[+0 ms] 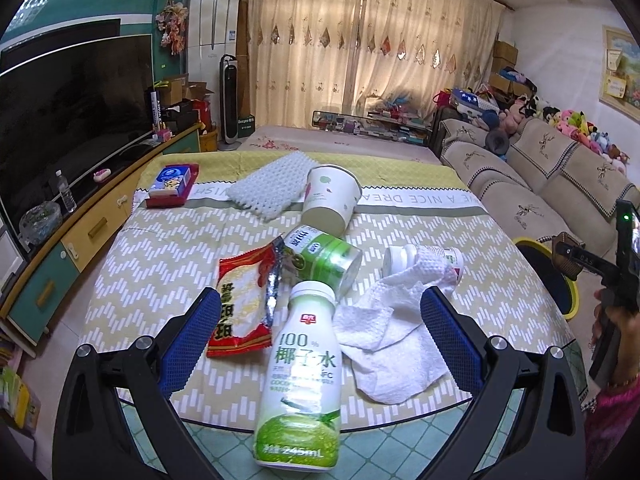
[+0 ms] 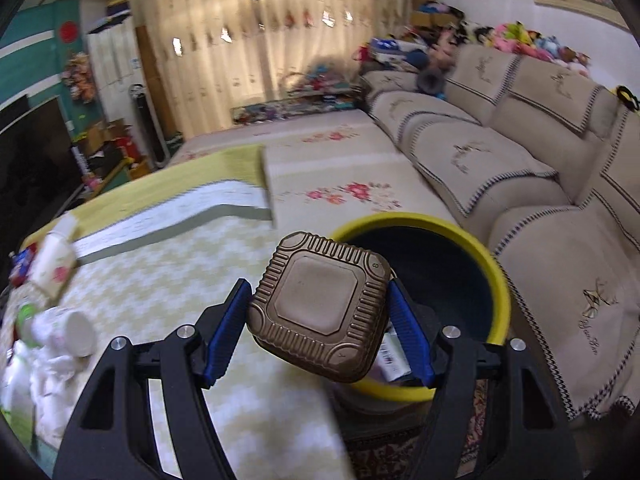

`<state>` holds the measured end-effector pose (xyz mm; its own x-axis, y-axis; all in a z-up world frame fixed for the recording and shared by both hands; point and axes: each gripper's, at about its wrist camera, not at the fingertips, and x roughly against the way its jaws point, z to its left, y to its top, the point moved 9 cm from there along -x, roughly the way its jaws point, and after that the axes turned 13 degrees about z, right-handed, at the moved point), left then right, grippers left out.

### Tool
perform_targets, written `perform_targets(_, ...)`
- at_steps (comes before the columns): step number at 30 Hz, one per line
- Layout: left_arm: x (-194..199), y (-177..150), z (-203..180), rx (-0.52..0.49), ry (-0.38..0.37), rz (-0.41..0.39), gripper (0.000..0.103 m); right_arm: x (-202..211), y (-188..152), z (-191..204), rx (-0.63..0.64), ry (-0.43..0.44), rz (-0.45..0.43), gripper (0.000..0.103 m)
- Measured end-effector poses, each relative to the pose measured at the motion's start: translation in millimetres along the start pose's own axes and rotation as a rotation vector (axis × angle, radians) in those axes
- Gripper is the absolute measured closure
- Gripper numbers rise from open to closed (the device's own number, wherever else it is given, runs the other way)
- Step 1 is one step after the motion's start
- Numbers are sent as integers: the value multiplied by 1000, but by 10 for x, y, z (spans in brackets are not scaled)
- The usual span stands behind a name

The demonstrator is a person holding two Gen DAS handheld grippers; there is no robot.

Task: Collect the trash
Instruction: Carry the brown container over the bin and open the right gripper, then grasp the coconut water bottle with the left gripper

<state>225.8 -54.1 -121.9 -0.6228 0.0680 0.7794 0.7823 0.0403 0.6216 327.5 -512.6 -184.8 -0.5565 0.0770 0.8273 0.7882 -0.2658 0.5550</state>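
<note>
Clearly the right gripper (image 2: 318,308) is closed on a brown square tray (image 2: 320,306); both blue pads press on its opposite sides, so the jaws stand fairly wide around it. The tray hangs over the near rim of the yellow bin (image 2: 498,280), which stands beside the table (image 2: 168,264) and in front of the sofa (image 2: 520,152).

I judge the tray to be thin moulded plastic: very light, a little springy, and easy to dent. Its ribbed edge gives the pads some bite, so a hold across two opposite sides, as it is now, is the sensible one. A hard squeeze could buckle it and let it pop out.

It is bronze-brown, square with rounded corners, with a flat raised panel in the middle and ribs all around. We see what is probably its underside, though the picture is somewhat blurred.

The left gripper (image 1: 320,332) is wide open and holds nothing. Between its fingers lies a white and green coconut water bottle (image 1: 300,384), on its side at the near table edge. This one looks smooth and round, so it may roll or slip; the middle of the body is the best place to take it. Next to it a crumpled white tissue (image 1: 388,340) is soft and weightless.
</note>
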Motion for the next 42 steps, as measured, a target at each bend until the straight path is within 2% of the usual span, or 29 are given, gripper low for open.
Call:
perform_targets(7, -80, 25, -125, -22, 12, 16, 5, -499, 130, -379, -33, -45, 81, 37)
perform_targets(15, -203, 45, -264, -51, 19, 43, 5, -816, 159, -541, -62, -52, 130, 34)
perform_targets(28, -200, -7, -324, -69, 11, 50, 5, -502, 26, -476, -44, -32, 90, 32)
perform_targets(36, -248, -190, -243, -84, -29, 127, 5, -259, -134, -351, -17, 1, 71, 31)
perform_targets(39, -258, -229, -168, -98, -16, 151, 13, -239, -159, -297, -4, 8, 72, 31)
perform_targets(42, -334, -262, -78, -92, 10, 188, 25, -237, -168, -249, 1, 16, 74, 31)
